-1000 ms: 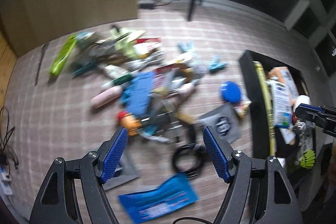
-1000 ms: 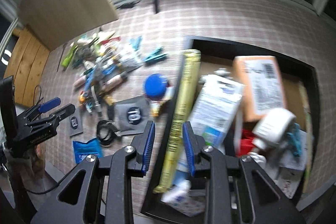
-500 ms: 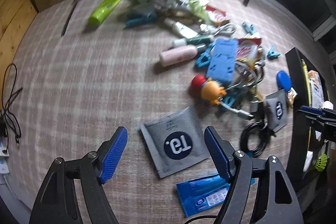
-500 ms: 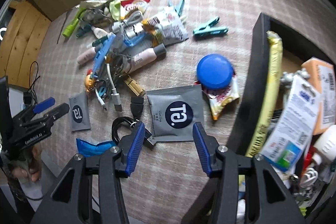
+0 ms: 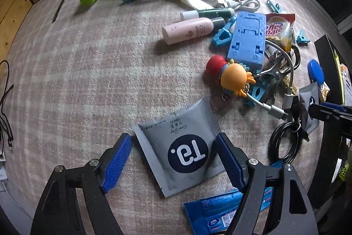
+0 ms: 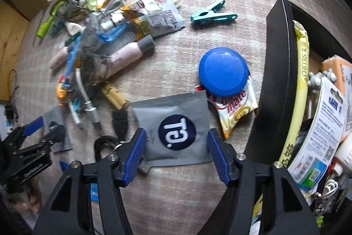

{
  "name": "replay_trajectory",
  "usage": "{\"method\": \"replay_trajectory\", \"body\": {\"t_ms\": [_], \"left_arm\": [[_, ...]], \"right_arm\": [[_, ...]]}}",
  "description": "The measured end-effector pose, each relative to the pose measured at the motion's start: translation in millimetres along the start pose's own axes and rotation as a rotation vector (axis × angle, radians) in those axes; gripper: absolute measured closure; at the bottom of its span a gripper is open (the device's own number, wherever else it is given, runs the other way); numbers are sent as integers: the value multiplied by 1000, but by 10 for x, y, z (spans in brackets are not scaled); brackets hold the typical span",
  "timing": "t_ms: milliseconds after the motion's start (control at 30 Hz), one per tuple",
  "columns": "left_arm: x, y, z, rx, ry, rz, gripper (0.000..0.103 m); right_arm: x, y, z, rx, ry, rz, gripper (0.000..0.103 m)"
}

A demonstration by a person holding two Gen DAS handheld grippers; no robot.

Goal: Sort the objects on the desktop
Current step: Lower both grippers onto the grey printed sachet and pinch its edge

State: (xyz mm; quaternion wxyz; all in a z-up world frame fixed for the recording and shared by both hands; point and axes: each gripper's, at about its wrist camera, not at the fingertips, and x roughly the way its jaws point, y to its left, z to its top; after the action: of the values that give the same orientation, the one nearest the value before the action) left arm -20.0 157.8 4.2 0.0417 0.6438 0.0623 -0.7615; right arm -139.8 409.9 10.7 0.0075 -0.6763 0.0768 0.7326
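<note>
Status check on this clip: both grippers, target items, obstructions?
Left gripper open, straddling grey sachet. Right gripper open over second grey sachet. Black coiled cable beside right's left finger.

My left wrist camera looks steeply down from close over the carpet, along my open left gripper (image 5: 175, 156). My right one does likewise, along my right gripper (image 6: 176, 153), beside the black tray (image 6: 275, 63) on its right. Both views share the clutter pile and the blue disc (image 5: 315, 71) (image 6: 224, 71) (each also catches the other gripper).
</note>
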Motion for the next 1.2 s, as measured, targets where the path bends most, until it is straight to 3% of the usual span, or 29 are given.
{"method": "replay_trajectory", "body": {"t_ms": [233, 500, 600, 833, 967, 1033, 1167, 1200], "left_arm": [[117, -263, 234, 3, -8, 30, 18], [191, -270, 324, -21, -7, 38, 12], [262, -388, 358, -3, -3, 41, 3], [265, -499, 339, -3, -27, 35, 4], [116, -258, 37, -5, -54, 37, 13], [102, -89, 30, -6, -63, 34, 26], [51, 96, 45, -28, -70, 1, 34], [37, 131, 36, -33, -74, 3, 41]], "right_arm": [[27, 34, 51, 33, -6, 35, 40], [76, 139, 46, -17, 3, 35, 31], [101, 264, 29, -54, 1, -2, 31], [150, 467, -43, -166, 2, -88, 28], [113, 411, -32, -129, -1, -82, 38], [78, 351, -25, -103, -8, -75, 47], [31, 250, -38, -78, -16, -44, 58], [22, 236, -45, -72, -19, -38, 59]]}}
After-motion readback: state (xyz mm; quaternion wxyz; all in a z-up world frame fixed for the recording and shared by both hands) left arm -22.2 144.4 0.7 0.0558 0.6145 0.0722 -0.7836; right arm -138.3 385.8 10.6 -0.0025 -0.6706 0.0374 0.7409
